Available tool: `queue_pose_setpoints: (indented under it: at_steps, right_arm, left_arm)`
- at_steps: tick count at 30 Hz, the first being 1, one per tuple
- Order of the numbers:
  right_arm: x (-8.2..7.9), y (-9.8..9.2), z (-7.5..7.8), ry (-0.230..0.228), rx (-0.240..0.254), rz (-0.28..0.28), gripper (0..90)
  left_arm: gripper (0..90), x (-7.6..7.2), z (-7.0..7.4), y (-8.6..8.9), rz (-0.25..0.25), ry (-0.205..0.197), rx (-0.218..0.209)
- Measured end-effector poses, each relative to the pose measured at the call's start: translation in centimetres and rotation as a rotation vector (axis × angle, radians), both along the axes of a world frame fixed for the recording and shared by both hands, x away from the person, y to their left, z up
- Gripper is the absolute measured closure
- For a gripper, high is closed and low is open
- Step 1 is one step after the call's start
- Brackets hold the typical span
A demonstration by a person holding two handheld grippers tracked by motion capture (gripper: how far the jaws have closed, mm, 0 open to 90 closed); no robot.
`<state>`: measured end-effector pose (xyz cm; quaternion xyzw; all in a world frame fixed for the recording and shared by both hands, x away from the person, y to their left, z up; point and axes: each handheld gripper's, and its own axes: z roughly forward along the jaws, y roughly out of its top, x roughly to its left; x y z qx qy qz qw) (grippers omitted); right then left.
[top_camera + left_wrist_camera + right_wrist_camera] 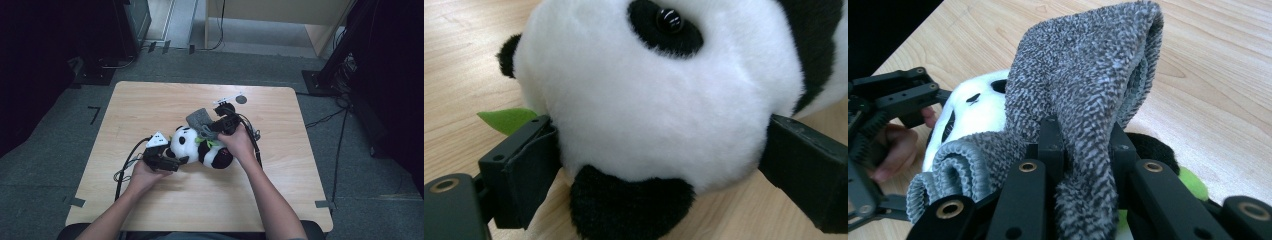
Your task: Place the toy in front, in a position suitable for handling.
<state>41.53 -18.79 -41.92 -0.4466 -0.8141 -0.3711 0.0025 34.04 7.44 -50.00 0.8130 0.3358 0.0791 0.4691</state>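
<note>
Reaching in from the near edge of the surface (150, 105), both forearms converge on a plush panda (192, 145) lying on its side near the middle of the light wood top. The left hand (145, 172) holds the left gripper (167, 161) low and roughly level, pointed toward the panda's head; in the left gripper view its two black jaws stand apart on either side of the white head (659, 100), each pressed against the fur, so the gripper is clamped on the panda. The right hand (239, 142) is angled down over the panda's body, with the right gripper (212, 127) aimed toward the far-left. In the right gripper view the jaws are closed on a fold of a grey knitted sock (1083, 95), which rises in a hump above the jaws and drapes over the panda's head and body. A green leaf piece (506, 119) protrudes beside the left jaw in the left gripper view. Cables (125, 167) trail from each gripper across the surface. A small dark disc (241, 99) lies near the far edge, well apart from the panda. Dark equipment stands on the grey floor (50, 140) around the surface.
</note>
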Motion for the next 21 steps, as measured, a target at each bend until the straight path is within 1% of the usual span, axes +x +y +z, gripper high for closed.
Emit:
queue_pose_setpoints:
  at_steps: [1, 3, 4, 5, 6, 8, 11, 13, 14, 15, 16, 17, 18, 19, 20, 21]
  right_arm:
    - [0.0, 0.1, 0.0, -0.006, -0.005, 0.003, 76.5]
    - [0.0, 0.2, 0.1, -0.003, -0.005, -0.003, 76.4]
    - [0.0, 0.2, 0.1, 0.001, -0.003, -0.005, 76.4]
    - [0.0, 0.2, 0.2, 0.006, 0.000, -0.006, 76.3]
    - [0.0, 0.2, 0.3, 0.011, 0.014, -0.004, 76.4]
    - [-0.1, 0.0, 0.9, 0.019, 0.045, -0.002, 76.5]
    - [-0.3, 0.6, 2.3, -0.018, 0.061, 0.018, 76.6]
    - [-0.6, 1.6, 3.3, -0.028, 0.085, 0.049, 76.6]
    - [-0.8, 2.5, 3.7, -0.023, 0.099, 0.072, 76.6]
    - [-1.1, 3.4, 3.8, -0.013, 0.099, 0.097, 76.6]
    - [-1.2, 3.8, 3.8, -0.013, 0.090, 0.106, 76.6]
    - [-1.5, 4.8, 3.5, -0.006, 0.057, 0.127, 76.6]
    - [-1.6, 5.4, 3.2, 0.009, 0.038, 0.139, 76.6]
    - [-1.8, 6.0, 2.5, 0.021, 0.007, 0.158, 76.6]
    - [-1.9, 6.3, 2.0, 0.024, 0.000, 0.164, 76.6]
    - [-2.0, 6.3, 1.6, 0.013, 0.004, 0.170, 76.7]
  left_arm:
    - [14.3, 0.0, -0.1, 0.0, 0.011, -0.007, -0.001]
    - [24.1, -0.1, 0.1, 0.0, 0.019, -0.011, 0.012]
    - [27.7, -0.1, 0.2, 0.0, 0.017, -0.010, 0.020]
    - [30.4, -0.2, 0.3, 0.0, 0.015, -0.017, 0.034]
    - [33.1, -0.2, 0.4, 0.0, 0.013, -0.022, 0.043]
    - [36.0, -0.2, 0.5, 0.1, 0.012, -0.024, 0.046]
    - [38.7, -0.2, 0.6, 0.1, 0.010, -0.026, 0.048]
    - [39.8, -0.2, 0.7, 0.1, 0.015, -0.020, 0.039]
    - [40.1, -0.1, 0.7, 0.1, 0.019, -0.015, 0.033]
    - [40.7, -0.1, 0.8, 0.1, 0.020, -0.014, 0.032]
    - [41.0, -0.1, 0.8, 0.2, 0.021, -0.012, 0.033]
    - [41.5, -0.1, 0.9, 0.2, 0.022, -0.009, 0.033]
    - [42.0, -0.1, 0.9, 0.1, 0.024, -0.007, 0.038]
    - [42.5, -0.1, 0.9, 0.1, 0.025, -0.004, 0.043]
    - [42.8, -0.1, 0.9, 0.2, 0.025, 0.005, 0.049]
    - [43.3, -0.1, 0.9, 0.2, 0.023, 0.002, 0.045]
